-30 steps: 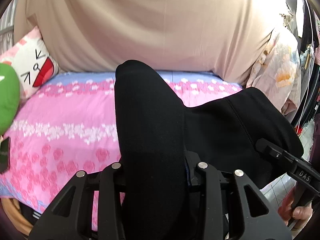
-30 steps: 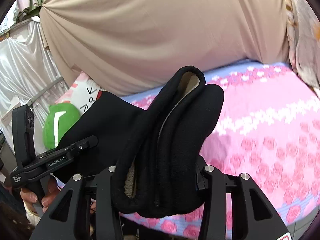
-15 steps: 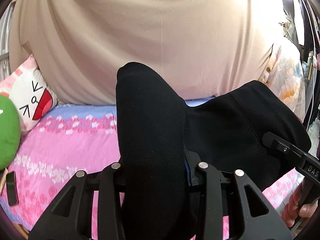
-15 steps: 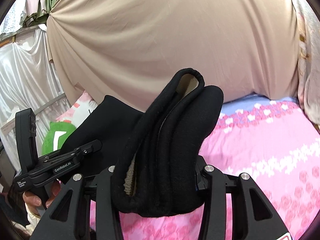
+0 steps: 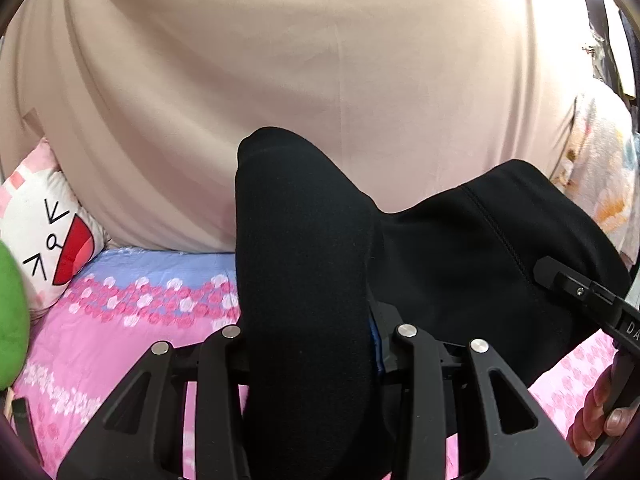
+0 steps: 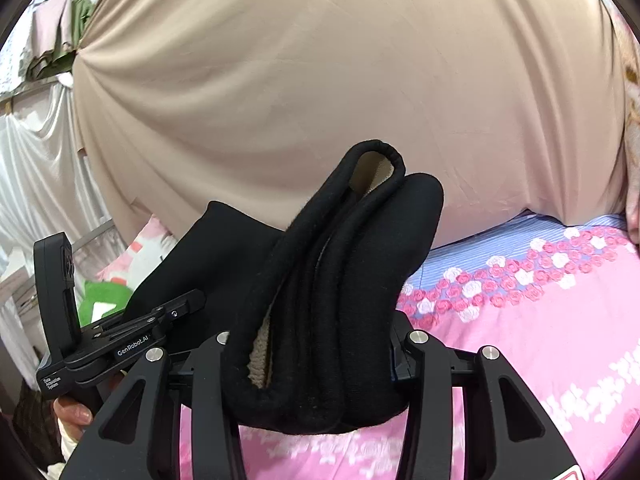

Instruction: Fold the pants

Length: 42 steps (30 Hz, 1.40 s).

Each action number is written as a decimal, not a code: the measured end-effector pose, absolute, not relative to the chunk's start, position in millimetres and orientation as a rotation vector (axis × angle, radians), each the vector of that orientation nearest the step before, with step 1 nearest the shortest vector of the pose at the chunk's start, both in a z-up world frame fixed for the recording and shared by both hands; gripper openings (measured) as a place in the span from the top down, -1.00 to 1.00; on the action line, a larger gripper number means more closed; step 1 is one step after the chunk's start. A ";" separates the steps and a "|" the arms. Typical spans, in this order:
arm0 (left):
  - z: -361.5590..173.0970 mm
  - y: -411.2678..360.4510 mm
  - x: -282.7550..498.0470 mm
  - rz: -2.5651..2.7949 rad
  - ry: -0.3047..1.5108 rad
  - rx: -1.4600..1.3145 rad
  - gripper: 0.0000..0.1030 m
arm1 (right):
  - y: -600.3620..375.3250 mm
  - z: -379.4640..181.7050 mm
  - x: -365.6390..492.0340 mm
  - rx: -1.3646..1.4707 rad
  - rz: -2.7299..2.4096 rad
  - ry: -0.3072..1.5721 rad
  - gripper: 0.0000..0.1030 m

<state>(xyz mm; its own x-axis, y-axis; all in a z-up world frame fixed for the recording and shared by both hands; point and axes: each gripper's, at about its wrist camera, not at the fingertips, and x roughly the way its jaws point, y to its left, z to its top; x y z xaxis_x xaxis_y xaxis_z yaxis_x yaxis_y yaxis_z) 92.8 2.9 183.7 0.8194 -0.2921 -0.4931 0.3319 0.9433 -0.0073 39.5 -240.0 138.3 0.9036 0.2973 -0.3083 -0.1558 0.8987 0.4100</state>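
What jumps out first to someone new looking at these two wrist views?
The black pants, bunched thick and clamped in the left claw and in the right claw, fill the middle of both views, held above the bed. Below lies the pink rose-print bedsheet; a beige drape covers the whole background. A cartoon-face pillow sits at the left view's left edge.

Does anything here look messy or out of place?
Nothing stands out. The black pants hang bunched between the left gripper and right gripper, above the pink flowered bedsheet. Pillows sit by the beige cloth backdrop.
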 end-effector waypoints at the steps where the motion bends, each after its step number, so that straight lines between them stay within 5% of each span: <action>1: 179.6 0.2 104.3 -0.332 0.513 0.082 0.32 | -242.7 134.6 48.5 0.399 0.241 0.375 0.19; 19: 23.8 -24.9 257.8 -0.268 0.711 0.114 0.29 | -273.8 -7.9 220.4 0.475 0.174 0.613 0.13; 22: -9.0 -13.3 268.0 -0.226 0.737 0.100 -0.02 | -282.8 -40.7 232.2 0.517 0.106 0.705 -0.24; 24: -11.7 0.7 272.6 -0.191 0.750 0.047 -0.65 | -297.7 -46.9 233.4 0.610 0.114 0.740 -0.26; 27: 3.1 19.1 262.2 -0.109 0.709 0.029 -0.69 | -314.6 -33.0 206.8 0.580 -0.005 0.666 -0.34; 31: 38.7 42.0 232.6 -0.079 0.640 0.014 -0.69 | -287.6 26.3 168.7 0.382 0.026 0.526 0.44; 35: 44.3 25.2 223.8 -0.158 0.644 -0.012 -0.70 | -239.2 34.4 187.8 0.261 0.127 0.590 0.72; 38: 9.2 2.8 234.4 -0.150 0.748 0.076 -0.69 | -239.7 -21.5 216.0 0.175 -0.015 0.752 1.00; 42: -12.6 -0.8 227.3 -0.124 0.749 0.108 -0.69 | -255.1 -14.3 198.6 0.290 0.002 0.745 0.99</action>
